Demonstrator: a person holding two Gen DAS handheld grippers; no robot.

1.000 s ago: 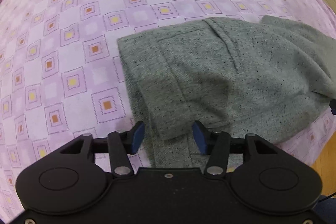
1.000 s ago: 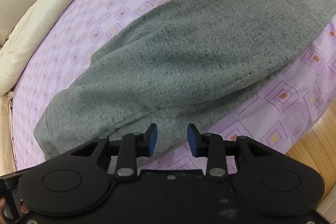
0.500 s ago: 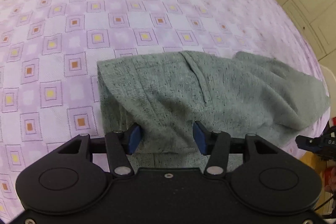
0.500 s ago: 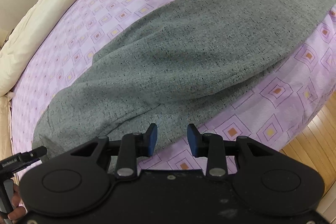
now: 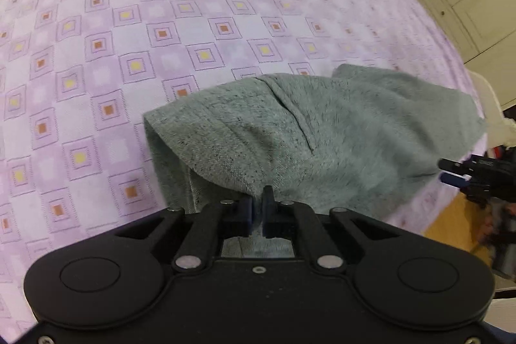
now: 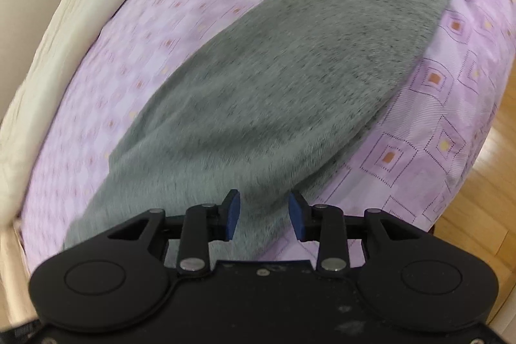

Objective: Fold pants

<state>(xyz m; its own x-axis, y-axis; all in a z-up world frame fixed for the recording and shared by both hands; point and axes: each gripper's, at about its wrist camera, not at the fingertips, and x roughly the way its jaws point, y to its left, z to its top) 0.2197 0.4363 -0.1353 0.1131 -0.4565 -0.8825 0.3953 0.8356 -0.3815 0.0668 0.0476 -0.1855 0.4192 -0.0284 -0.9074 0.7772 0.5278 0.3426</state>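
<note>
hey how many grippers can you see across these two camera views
2. The left gripper sits at the near edge of the grey pants, shut on the fabric. The right gripper is open over the pants' other end. None seems hidden.

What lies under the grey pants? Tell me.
The pants lie on the purple checked bedsheet, which shows all around them. Whatever is directly beneath the fabric is covered. The left gripper pinches their near edge.
</note>
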